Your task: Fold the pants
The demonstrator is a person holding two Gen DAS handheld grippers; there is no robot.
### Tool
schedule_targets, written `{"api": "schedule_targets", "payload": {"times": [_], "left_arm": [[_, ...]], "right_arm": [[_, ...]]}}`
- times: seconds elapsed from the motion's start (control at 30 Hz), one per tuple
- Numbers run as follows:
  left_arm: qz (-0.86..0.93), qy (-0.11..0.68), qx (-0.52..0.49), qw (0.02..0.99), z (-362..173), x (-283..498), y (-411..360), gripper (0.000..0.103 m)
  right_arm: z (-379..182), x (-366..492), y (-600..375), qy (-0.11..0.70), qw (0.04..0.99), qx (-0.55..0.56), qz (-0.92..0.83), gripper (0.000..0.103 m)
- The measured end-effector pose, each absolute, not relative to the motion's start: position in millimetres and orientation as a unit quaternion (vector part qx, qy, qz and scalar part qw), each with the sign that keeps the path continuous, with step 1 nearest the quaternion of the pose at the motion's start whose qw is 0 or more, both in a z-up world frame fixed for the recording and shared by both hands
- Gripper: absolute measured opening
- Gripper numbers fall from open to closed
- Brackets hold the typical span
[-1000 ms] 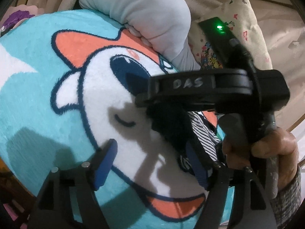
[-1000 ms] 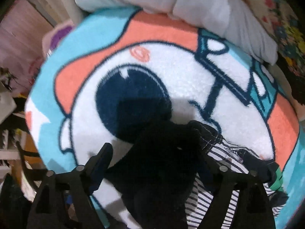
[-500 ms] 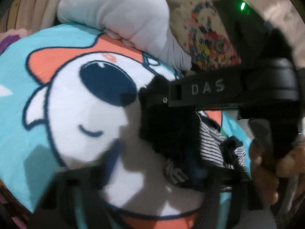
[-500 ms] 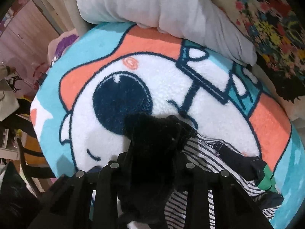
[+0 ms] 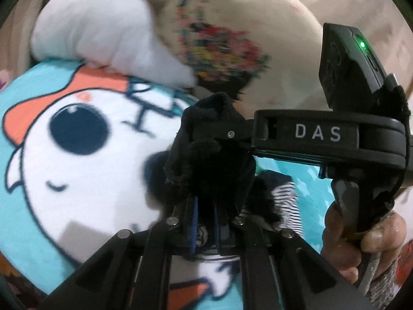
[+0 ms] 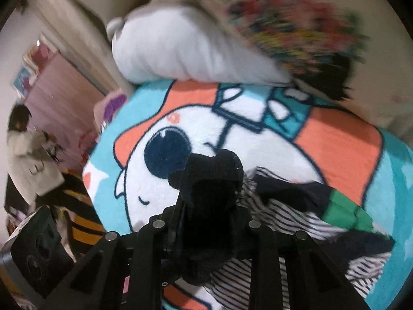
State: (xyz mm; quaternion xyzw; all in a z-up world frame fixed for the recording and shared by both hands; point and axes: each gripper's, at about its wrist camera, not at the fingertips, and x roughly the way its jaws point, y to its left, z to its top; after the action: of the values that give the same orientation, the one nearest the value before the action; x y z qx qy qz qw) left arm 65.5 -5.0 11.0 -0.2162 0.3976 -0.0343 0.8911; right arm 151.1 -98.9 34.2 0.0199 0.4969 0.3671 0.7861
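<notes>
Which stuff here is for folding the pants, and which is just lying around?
For the job: black pants, left gripper, right gripper, both with jaws shut on them.

Just lying about: cartoon blanket, white pillow, flowery pillow, striped clothes.

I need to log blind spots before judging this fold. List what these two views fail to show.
- Black pants: shape and leg layout hidden; bunched between the left gripper and the right gripper in both views.
- Striped garment: partly covered by the pants and cut off at the right wrist view's lower edge.
- Floral pillow: pattern motion-blurred in both views.
</notes>
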Motion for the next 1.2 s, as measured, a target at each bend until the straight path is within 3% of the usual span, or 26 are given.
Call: {"api": "schedule_targets", "payload": {"times": [0.43, 0.53, 0.57, 0.6, 0.63, 0.9, 1.03, 1.2], "left_arm": [[-0.096, 0.435, -0.130, 0.886, 2, 97, -116, 0.012], [-0.124, 0.458, -0.131, 0.870, 3, 95, -118, 0.031], [-0.137, 0.460, -0.134, 0.867, 6, 91, -115, 0.045], [-0.146, 0.456, -0.136, 0.867, 11, 87, -108, 0.051], [-0.142, 0.452, -0.138, 0.870, 14, 84, -100, 0.055], [-0.081, 0.455, -0.197, 0.865, 2, 102, -65, 0.055], [-0.079, 0.477, -0.179, 0.857, -20, 108, -80, 0.055], [-0.075, 0.477, -0.153, 0.862, -30, 106, -88, 0.056]], "right_arm": [[10, 154, -248, 0.477, 0.798, 0.167, 0.327, 0.029], [-4, 152, -272, 0.474, 0.807, 0.183, 0.300, 0.036], [-7, 152, -280, 0.475, 0.812, 0.182, 0.285, 0.041], [-8, 151, -289, 0.474, 0.823, 0.176, 0.259, 0.052], [-7, 149, -296, 0.470, 0.830, 0.172, 0.245, 0.056], [44, 125, -308, 0.375, 0.852, 0.221, 0.292, 0.057], [33, 131, -274, 0.395, 0.792, 0.267, 0.382, 0.057], [-12, 145, -273, 0.441, 0.787, 0.286, 0.323, 0.057]]}}
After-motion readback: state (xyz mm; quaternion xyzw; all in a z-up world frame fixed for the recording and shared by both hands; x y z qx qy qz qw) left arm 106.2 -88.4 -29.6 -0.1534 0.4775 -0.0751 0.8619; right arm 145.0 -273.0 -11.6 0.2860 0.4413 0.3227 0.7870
